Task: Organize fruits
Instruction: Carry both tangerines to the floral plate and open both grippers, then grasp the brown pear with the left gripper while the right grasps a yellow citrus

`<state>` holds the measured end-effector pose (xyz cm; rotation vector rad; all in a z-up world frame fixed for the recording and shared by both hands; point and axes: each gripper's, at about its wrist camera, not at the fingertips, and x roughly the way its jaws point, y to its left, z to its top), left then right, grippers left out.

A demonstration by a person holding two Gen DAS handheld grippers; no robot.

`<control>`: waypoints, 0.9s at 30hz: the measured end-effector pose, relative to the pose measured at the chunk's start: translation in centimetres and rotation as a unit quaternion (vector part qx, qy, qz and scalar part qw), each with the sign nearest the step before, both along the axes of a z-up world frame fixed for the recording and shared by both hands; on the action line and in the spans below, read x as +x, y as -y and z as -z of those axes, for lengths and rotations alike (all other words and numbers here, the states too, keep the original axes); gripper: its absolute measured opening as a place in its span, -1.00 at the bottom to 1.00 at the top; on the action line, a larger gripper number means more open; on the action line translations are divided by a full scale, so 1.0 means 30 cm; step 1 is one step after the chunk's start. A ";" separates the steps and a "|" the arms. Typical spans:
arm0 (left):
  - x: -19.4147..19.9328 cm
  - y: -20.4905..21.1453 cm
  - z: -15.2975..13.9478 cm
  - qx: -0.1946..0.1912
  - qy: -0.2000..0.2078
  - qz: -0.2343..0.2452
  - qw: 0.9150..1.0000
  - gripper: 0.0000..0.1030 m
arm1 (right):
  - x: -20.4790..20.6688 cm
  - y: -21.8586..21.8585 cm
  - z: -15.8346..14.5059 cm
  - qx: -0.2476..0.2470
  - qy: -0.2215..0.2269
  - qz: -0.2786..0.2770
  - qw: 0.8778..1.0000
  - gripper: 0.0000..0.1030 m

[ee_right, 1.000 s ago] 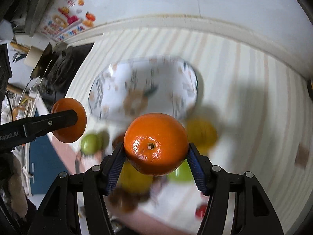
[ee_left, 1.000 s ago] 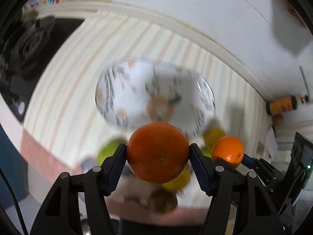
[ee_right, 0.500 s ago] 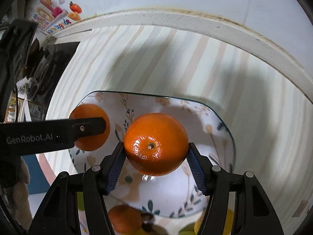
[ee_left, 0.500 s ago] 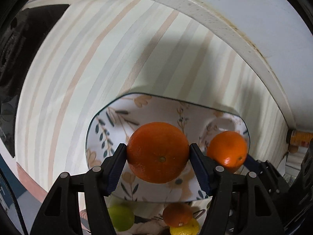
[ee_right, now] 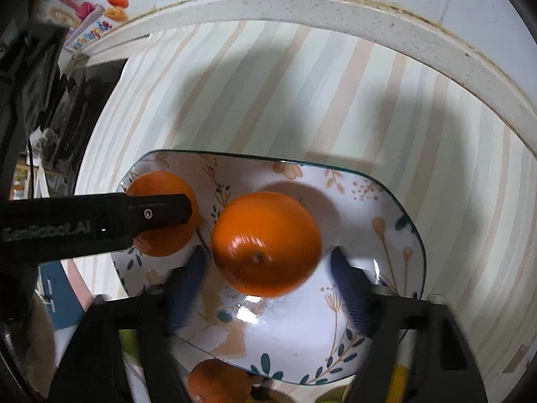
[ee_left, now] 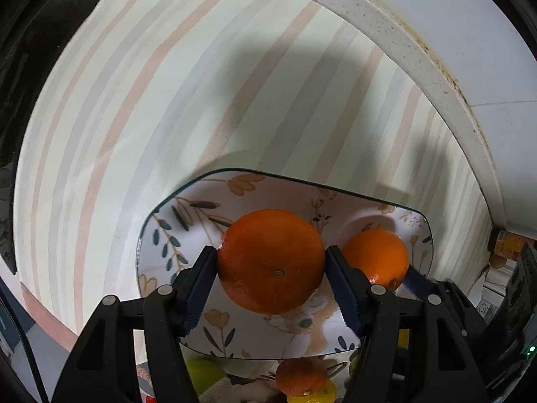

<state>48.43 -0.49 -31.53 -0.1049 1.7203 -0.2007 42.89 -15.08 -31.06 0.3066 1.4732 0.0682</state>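
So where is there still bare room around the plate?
Striped tablecloth lies bare between the plate and the white counter edge. The plate's right end is free. Crowded: both oranges, and loose fruit at its near rim.

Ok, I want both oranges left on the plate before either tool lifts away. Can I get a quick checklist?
1. Right tool jaws just opened, clear of its orange: ok.
2. That orange over the floral plate: ok; settled: cannot tell, it is blurred.
3. Left tool released: not ok, shut on the left orange.
4. Left orange over the plate: ok.
5. Left orange resting on the plate: cannot tell.
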 end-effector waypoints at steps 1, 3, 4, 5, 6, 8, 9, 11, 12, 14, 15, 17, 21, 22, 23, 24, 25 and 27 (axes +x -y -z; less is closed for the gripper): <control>0.003 -0.002 -0.007 0.002 0.002 0.001 1.000 0.28 | -0.005 0.008 -0.009 0.003 0.000 0.004 1.000 0.80; 0.002 -0.018 -0.021 0.008 0.009 0.002 1.000 0.62 | -0.016 0.021 -0.028 -0.003 -0.005 0.013 1.000 0.80; 0.003 -0.026 -0.032 0.011 0.015 0.003 1.000 0.77 | -0.023 0.031 -0.041 -0.006 -0.006 0.018 1.000 0.80; 0.002 -0.035 -0.048 0.016 0.023 0.006 1.000 0.77 | -0.029 0.039 -0.048 -0.009 -0.008 0.021 1.000 0.80; 0.002 -0.056 -0.074 0.020 0.030 0.009 0.999 0.77 | -0.039 0.050 -0.061 -0.013 -0.011 0.026 1.000 0.80; -0.014 -0.073 -0.116 0.026 0.045 0.008 0.999 0.77 | -0.059 0.065 -0.082 -0.023 -0.019 0.034 0.999 0.80; -0.023 -0.080 -0.138 0.031 0.055 0.008 0.998 0.77 | -0.068 0.073 -0.092 -0.026 -0.022 0.035 0.999 0.80; -0.049 -0.092 -0.179 0.046 0.072 0.013 0.996 0.77 | -0.098 0.076 -0.116 -0.043 -0.026 0.033 0.998 0.80; -0.075 -0.097 -0.208 0.061 0.086 0.017 0.994 0.77 | -0.118 0.079 -0.129 -0.052 -0.027 0.033 0.998 0.80; -0.116 -0.095 -0.245 0.078 0.108 0.023 0.991 0.77 | -0.146 0.080 -0.150 -0.053 -0.029 0.034 0.998 0.80; -0.149 -0.113 -0.266 0.082 0.118 0.025 0.989 0.77 | -0.166 0.080 -0.166 -0.054 -0.029 0.033 0.998 0.80; -0.216 -0.125 -0.309 0.089 0.136 0.026 0.986 0.77 | -0.189 0.072 -0.195 -0.060 -0.025 0.029 0.997 0.80; -0.302 -0.130 -0.376 0.089 0.160 0.024 0.983 0.77 | -0.261 0.047 -0.267 -0.064 -0.012 0.021 0.998 0.80; -0.324 -0.130 -0.390 0.088 0.166 0.023 0.982 0.77 | -0.282 0.046 -0.289 -0.064 -0.007 0.019 0.998 0.80; -0.341 -0.121 -0.402 0.087 0.172 0.021 0.981 0.77 | -0.301 0.040 -0.310 -0.066 -0.001 0.016 0.998 0.80; -0.359 -0.126 -0.418 0.088 0.178 0.019 0.980 0.77 | -0.316 0.033 -0.330 -0.070 0.005 0.014 0.997 0.80; -0.383 -0.124 -0.431 0.088 0.185 0.018 0.979 0.77 | -0.338 0.024 -0.357 -0.072 0.013 0.012 0.997 0.80; -0.423 -0.129 -0.467 0.085 0.199 0.015 0.976 0.77 | -0.367 0.016 -0.399 -0.069 0.025 0.008 0.997 0.80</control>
